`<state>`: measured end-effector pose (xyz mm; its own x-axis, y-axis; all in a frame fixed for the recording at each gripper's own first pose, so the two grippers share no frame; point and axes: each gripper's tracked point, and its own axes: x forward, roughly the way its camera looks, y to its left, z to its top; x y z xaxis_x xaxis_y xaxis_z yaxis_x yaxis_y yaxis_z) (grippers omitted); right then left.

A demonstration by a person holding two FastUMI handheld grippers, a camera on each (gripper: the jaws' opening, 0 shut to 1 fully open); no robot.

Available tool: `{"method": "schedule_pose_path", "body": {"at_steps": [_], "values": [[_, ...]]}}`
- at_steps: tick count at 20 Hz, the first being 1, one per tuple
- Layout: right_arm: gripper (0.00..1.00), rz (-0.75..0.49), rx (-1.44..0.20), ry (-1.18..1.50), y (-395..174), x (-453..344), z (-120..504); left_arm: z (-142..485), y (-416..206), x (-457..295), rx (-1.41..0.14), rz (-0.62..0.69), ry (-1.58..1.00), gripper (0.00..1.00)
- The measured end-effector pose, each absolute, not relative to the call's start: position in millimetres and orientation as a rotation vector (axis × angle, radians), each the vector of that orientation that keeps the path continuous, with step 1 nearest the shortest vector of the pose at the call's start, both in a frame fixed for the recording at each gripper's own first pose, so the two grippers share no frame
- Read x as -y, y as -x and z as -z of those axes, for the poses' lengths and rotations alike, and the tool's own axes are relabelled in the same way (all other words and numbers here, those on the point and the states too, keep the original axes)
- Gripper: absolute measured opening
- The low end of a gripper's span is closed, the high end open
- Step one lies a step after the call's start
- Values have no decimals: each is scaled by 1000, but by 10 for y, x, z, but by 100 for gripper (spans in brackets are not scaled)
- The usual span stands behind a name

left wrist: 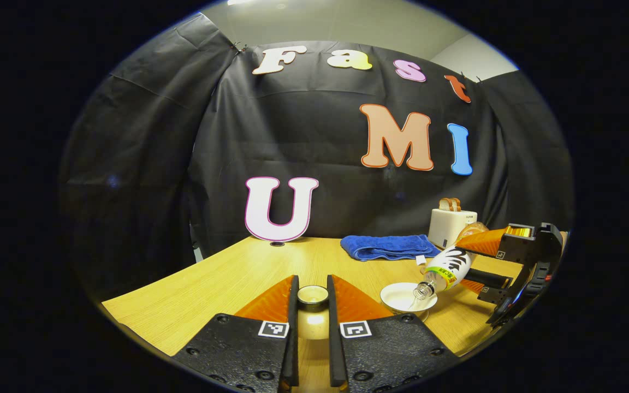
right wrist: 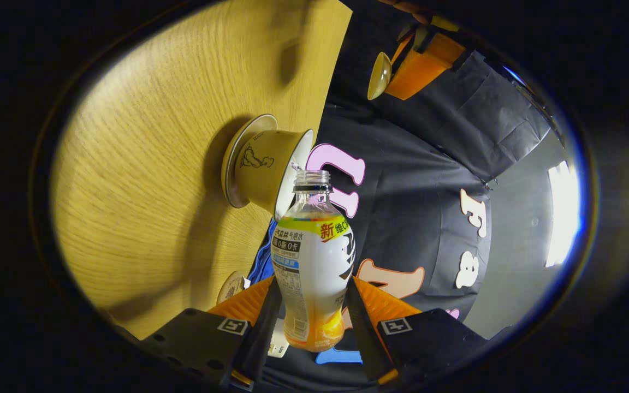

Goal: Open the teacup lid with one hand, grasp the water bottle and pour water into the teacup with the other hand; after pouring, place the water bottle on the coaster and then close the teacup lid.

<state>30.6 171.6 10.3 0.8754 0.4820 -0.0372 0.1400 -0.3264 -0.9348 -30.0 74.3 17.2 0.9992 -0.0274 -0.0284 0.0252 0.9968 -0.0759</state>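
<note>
- The light wooden desk (left wrist: 227, 278) carries everything and runs back to the black cloth wall.
- A folded blue towel (left wrist: 388, 246) lies near the back of the desk, and a white toaster (left wrist: 451, 226) with two bread slices in its slots stands just beside it.
- The right gripper (right wrist: 310, 308) is rolled over sideways, so in the right gripper view the desk stands on edge; both its fingers press on the lower body of the clear plastic water bottle with the white, yellow and green label (right wrist: 314, 267). In the left gripper view this gripper reaches in from the right with the bottle tilted mouth-down.
- The bottle's open, capless neck sits at the rim of the beige ceramic teacup (right wrist: 268, 169), which rests on its saucer (right wrist: 232, 164) on the desk.
- The left gripper (left wrist: 313, 297) is level and raised above the desk, closed to a narrow gap on the small round teacup lid (left wrist: 313, 295), held clear of the cup.
</note>
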Motion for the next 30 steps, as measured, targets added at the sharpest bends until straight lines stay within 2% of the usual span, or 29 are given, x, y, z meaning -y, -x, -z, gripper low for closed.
{"method": "schedule_pose_path", "body": {"at_steps": [19, 30], "values": [[72, -385, 530, 2080, -302, -1759, -102, -233, 330, -764, -19, 20, 79, 19], [72, -383, 424, 1858, -314, -1706, -37, -258, 344, -738, -12, 22, 79, 19]]}}
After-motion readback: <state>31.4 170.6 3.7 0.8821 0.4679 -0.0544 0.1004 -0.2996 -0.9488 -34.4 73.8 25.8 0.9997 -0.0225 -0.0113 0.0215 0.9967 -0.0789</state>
